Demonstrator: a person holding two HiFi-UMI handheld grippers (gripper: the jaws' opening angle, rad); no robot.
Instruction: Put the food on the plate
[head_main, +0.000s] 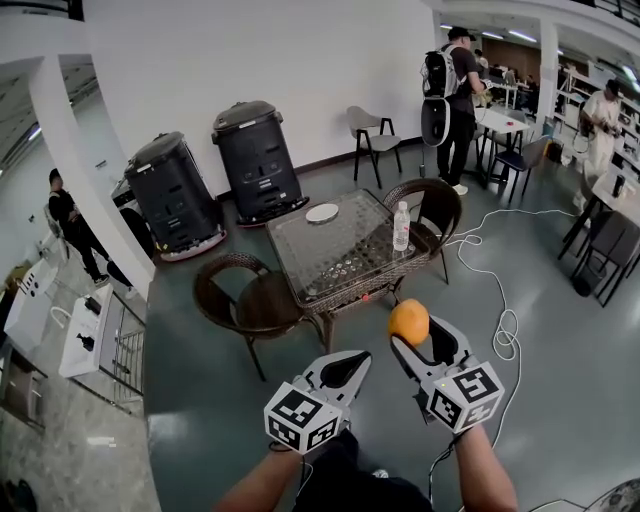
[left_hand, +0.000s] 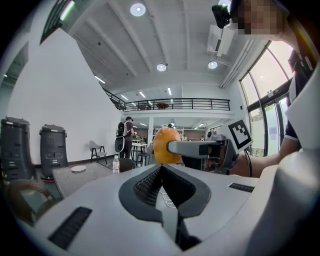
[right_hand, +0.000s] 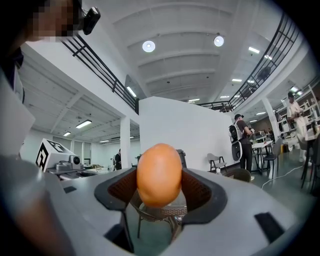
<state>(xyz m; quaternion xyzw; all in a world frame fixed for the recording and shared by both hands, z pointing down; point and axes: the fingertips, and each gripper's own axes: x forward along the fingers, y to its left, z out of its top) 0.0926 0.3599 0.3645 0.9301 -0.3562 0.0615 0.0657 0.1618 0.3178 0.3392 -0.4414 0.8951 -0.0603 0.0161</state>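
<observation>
Grips an orange fruit (head_main: 408, 322) in the right tongs (head_main: 416, 336), lower centre of the head view, in the air above the grey floor (head_main: 540, 400) and short of the worktop (head_main: 330, 255). In the right gripper view, shows the fruit (right_hand: 159, 172) seated between both jaws, ribbed pads pressed against its two sides, its top standing proud of the jaw tips.

Holds the left tongs (head_main: 356, 364) just beside, to the left at lower centre. In the left gripper view, shows these jaws narrowed to a closed seam, tip against tip, with the fruit (left_hand: 162, 145) beyond them at mid-frame.

Sets the glass-topped wicker worktop at the centre of the head view, well apart from both tongs. Carries a white plate (head_main: 322, 212) near the far edge, toward the upper centre, and an upright water bottle (head_main: 401, 226) at the right edge.

Flanked by wicker chairs: one at lower left (head_main: 245, 300), one at right behind the bottle (head_main: 432, 205). Against the white wall (head_main: 260, 50), upper left: two black drum-shaped units (head_main: 172, 192) (head_main: 257, 160). At upper right: a person (head_main: 452, 80) standing with a backpack.
</observation>
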